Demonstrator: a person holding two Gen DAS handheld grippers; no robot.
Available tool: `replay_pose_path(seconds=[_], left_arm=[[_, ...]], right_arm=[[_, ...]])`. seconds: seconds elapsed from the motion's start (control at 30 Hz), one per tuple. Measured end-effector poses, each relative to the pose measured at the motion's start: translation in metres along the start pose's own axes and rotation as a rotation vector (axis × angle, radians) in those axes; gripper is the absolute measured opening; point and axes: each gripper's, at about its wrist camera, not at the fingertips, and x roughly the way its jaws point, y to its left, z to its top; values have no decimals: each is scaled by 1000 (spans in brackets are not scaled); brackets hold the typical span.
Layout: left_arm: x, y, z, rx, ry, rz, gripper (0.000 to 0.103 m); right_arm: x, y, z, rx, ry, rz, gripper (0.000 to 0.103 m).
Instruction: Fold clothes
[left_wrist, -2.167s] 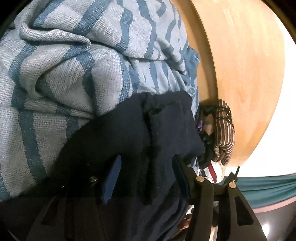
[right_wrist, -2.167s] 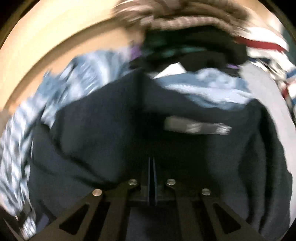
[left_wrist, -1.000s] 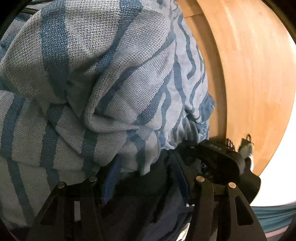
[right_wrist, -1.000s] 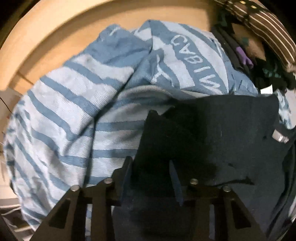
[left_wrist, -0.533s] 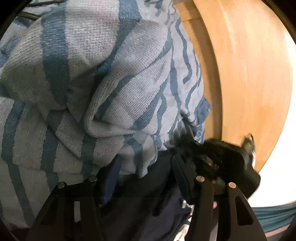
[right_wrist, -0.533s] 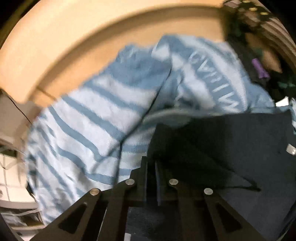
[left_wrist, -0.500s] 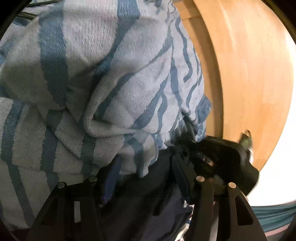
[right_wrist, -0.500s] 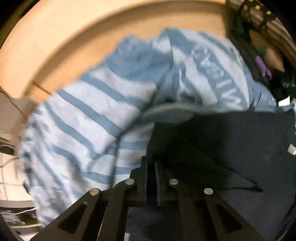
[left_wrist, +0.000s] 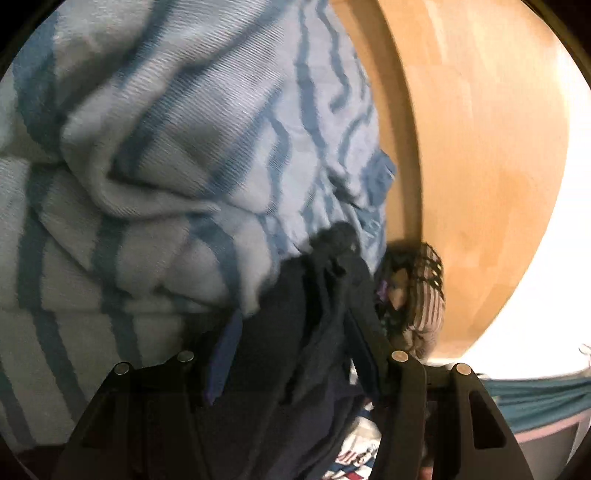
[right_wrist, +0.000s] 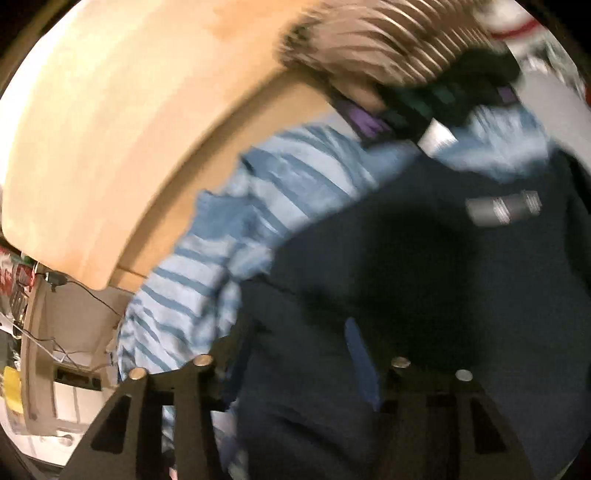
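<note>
I saw a pale-blue towel (left_wrist: 155, 155) with darker blue stripes, a navy garment (right_wrist: 424, 277), a brown top (right_wrist: 388, 40) with thin white stripes, and a light-wood table (left_wrist: 480, 147).

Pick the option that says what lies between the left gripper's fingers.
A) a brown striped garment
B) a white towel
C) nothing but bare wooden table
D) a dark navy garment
D: in the left wrist view the dark navy garment is bunched between the fingers of the left gripper, while the blue striped garment lies beyond it on the wooden table.
</note>
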Motion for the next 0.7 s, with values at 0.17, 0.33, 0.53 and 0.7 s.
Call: replay_pose_path(seconds=[0.17,0.33,0.53,0.7], left_arm=[[-3,-3,-8,31,21,2,58],[1,-1,-3,15,21,6,58],[-5,8,5,-75,-58,-9,58],[-29,6,13,-95,-168,-89,58]], right_arm=[[-2,-47,-29,45,114,-42,49],[27,-66,-38,114,154,6,42],[24,1,-20,-24,89,99,7],[23,138,4,-292,74,288,12]])
